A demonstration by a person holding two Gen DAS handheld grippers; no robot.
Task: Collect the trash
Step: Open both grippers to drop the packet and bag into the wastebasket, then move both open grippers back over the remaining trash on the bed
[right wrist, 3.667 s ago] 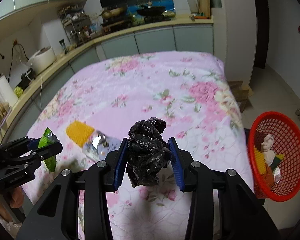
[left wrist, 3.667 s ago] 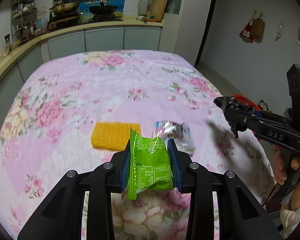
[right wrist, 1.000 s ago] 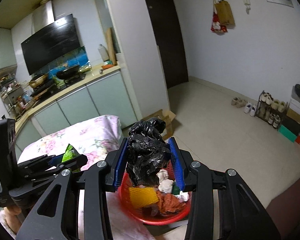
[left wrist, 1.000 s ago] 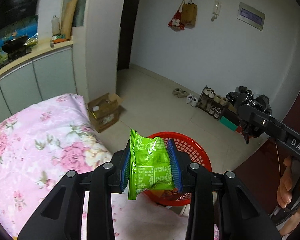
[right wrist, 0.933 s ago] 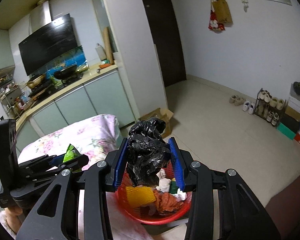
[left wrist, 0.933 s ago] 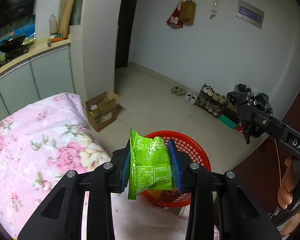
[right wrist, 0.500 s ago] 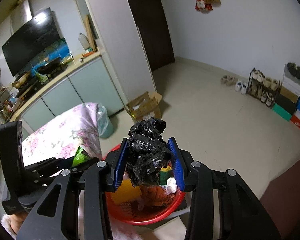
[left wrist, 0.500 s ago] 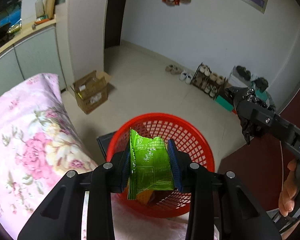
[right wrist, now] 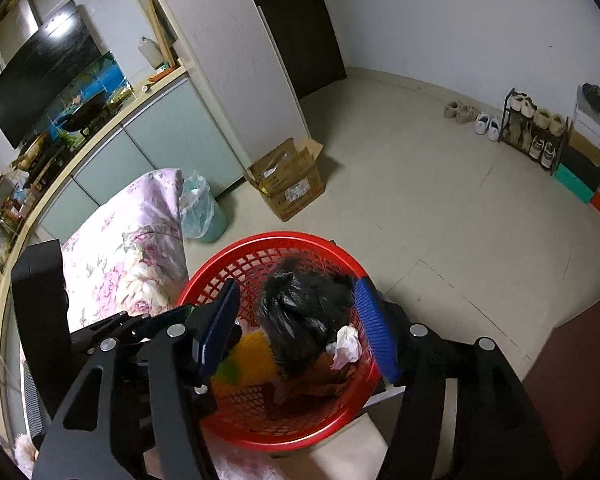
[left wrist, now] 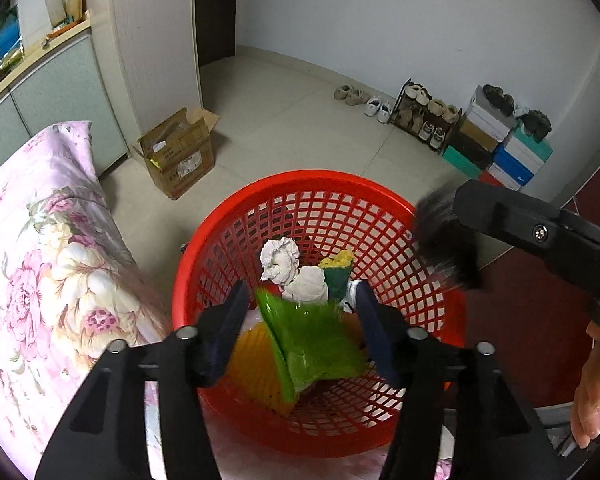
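A red mesh basket (left wrist: 320, 178) stands on the floor beside the table, holding a white paper wad (left wrist: 288, 268) and a yellow sponge (left wrist: 256, 364). My left gripper (left wrist: 303, 296) hangs over it with its jaws opening. The green snack packet (left wrist: 312, 340) is loose between them, tilted and blurred, dropping into the basket. My right gripper (right wrist: 298, 284) is above the same basket (right wrist: 268, 240), jaws opening too. The black plastic bag (right wrist: 300, 316) is blurred between its blue pads, touching neither. In the left wrist view the right gripper (left wrist: 460, 216) reaches in from the right.
The table's pink floral cloth (left wrist: 40, 260) hangs left of the basket. An open cardboard box (left wrist: 180, 156) sits on the floor behind it, and a small lined bin (right wrist: 200, 212) stands by the cabinets. A shoe rack (left wrist: 428, 116) and stacked shoeboxes (left wrist: 500, 140) line the far wall.
Both grippers sank toward the basket and tipped downward. Their jaws spread apart, letting go of the green packet and the black bag, which now fall.
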